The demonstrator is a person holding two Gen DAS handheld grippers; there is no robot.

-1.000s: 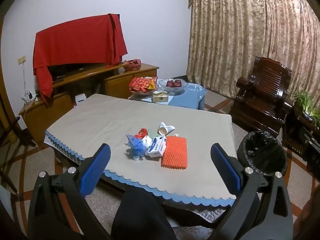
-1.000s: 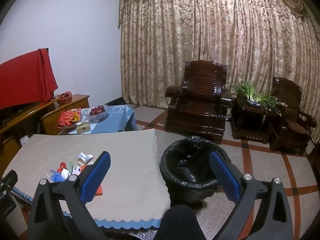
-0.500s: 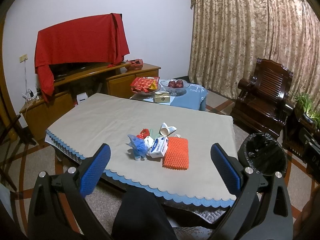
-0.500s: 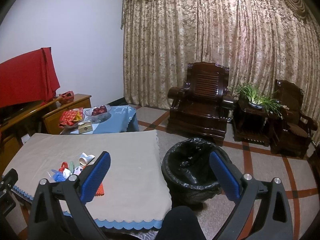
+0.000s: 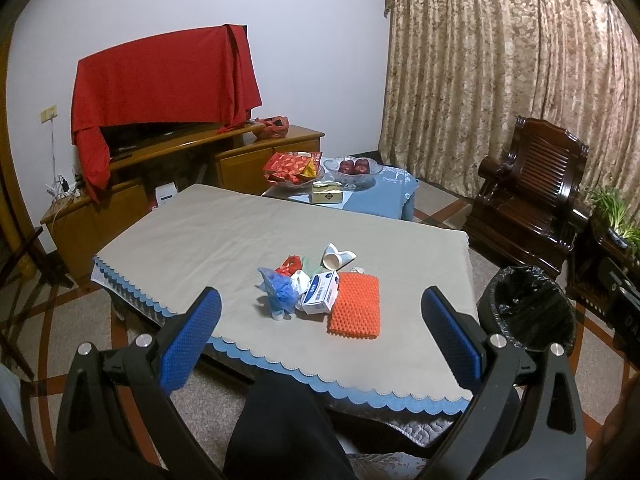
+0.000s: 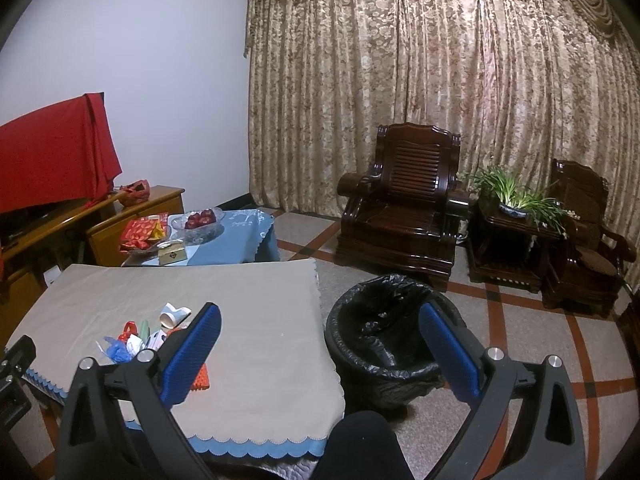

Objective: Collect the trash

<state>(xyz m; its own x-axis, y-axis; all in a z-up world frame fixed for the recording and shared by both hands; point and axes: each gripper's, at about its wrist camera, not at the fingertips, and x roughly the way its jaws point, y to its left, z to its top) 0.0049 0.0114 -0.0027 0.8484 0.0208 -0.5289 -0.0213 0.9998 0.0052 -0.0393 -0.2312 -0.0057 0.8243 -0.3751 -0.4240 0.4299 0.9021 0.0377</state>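
**Trash pile on covered table, bin alongside — both grippers empty**

Left gripper (image 5: 320, 320): one, hovering short of the table's near edge, jaws spread wide, gripping nothing. Right gripper (image 6: 318, 330): one, likewise gaping wide and carrying nothing, aiming between the table corner and the bin.

Table (image 5: 208, 240): one, wearing a beige cloth with a blue scalloped hem. The trash is sitting in a single cluster toward the near middle of it, items touching or overlapping:
- orange foam net (image 5: 354, 303): one, lying flat at the right of the pile.
- white-and-blue carton (image 5: 320, 293): one, leaning against the net's left edge.
- blue plastic wrapper (image 5: 279, 289): one, crumpled at the left.
- paper cup (image 5: 337, 257): one, lying on its side at the far edge.
- red scrap (image 5: 291, 264): one, behind the wrapper.
- Pale green and white scraps are filling the middle; their number cannot be told.

Trash bin (image 6: 384, 336): one, black-lined, standing on the floor just beside the table's right side, apart from the pile.

Surroundings: one low blue-draped side table (image 5: 380, 196) beyond, holding one fruit bowl (image 5: 352, 168) and red snack packets; one wooden cabinet (image 5: 180, 168) under a red cloth (image 5: 160, 80); two dark wooden armchairs (image 6: 408, 208); one potted plant (image 6: 516, 196) between them. Nothing is standing between the grippers and the pile.
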